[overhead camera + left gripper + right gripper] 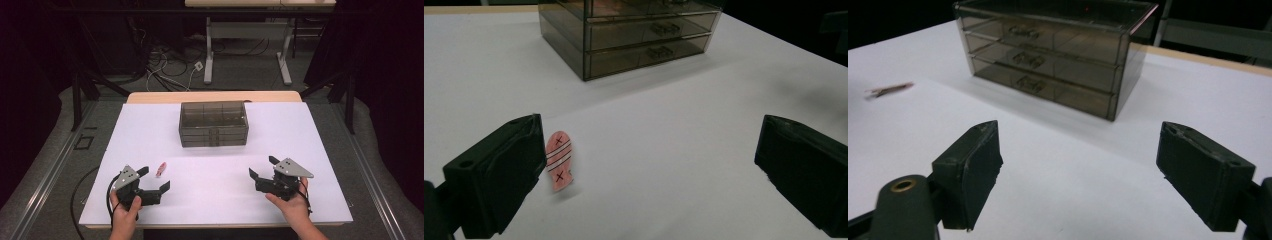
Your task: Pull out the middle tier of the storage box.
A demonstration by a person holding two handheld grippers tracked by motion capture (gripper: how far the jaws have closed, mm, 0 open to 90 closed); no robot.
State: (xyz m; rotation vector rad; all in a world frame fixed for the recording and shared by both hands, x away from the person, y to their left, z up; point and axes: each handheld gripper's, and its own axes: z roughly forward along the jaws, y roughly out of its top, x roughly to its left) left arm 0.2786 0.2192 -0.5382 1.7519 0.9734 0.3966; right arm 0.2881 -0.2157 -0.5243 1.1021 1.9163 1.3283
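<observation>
Nothing looks begun: the smoky translucent plastic three-drawer box (pixel 213 123) sits shut at the white bench's (pixel 310 135) far middle, and a small pink striped fish-shaped piece (pixel 559 161) lies just beside the left claw (pixel 155 179). Both the left and the right claw (pixel 262 167) hover wide open, empty.

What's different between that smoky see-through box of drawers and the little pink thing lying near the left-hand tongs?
The drawer box is far bigger than the pink piece. The box is smoky, see-through and blocky, with three shut drawers stacked up; the pink piece is flat, opaque and oval, marked with black crosses and stripes. The box sits toward the far middle of the table; the pink piece lies near the left tongs. Both rest on the white tabletop, untouched by either open tongs.
</observation>
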